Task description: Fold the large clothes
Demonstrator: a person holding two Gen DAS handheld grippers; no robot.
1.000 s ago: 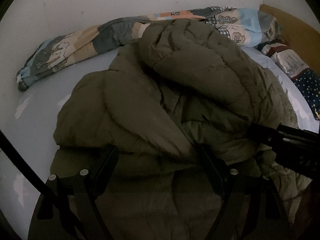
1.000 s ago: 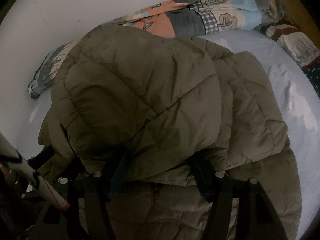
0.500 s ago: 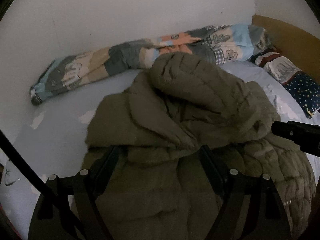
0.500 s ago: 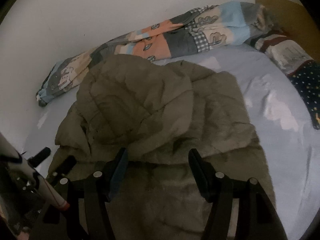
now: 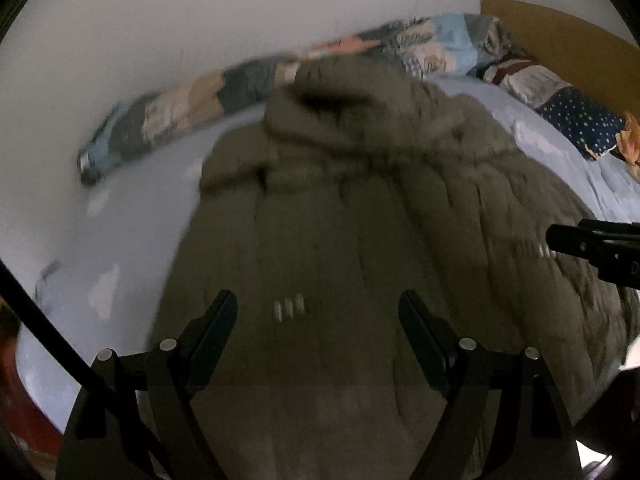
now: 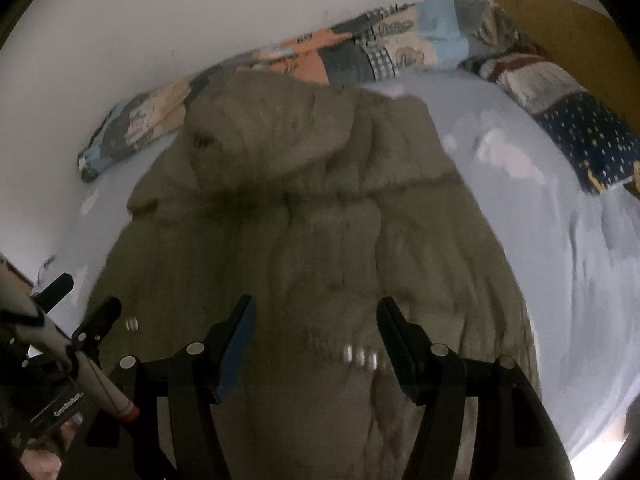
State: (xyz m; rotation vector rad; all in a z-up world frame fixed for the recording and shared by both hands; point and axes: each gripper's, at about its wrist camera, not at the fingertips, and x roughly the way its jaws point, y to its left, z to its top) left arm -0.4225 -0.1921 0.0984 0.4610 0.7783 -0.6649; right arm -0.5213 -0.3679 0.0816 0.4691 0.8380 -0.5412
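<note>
Olive puffer coat [image 5: 360,248] is lying spread on the pale blue bed sheet [image 5: 132,220], its long axis running straight away from both cameras: hood [image 5: 332,112] bunched at the far end near the patchwork quilt [image 6: 360,52] along the wall, hem nearest the jaws. Left gripper [image 5: 318,312] is hanging over the near part of the coat with jaws standing wide and nothing pinched between them; the blurred quilting is showing through the gap. Right gripper [image 6: 316,320] is doing likewise, jaws parted somewhat less, also empty, over the coat's right half. Both are sitting about equally close to the hem, side by side, so I judge the next fold is turning on seizing that near edge and carrying it toward the hood.
</note>
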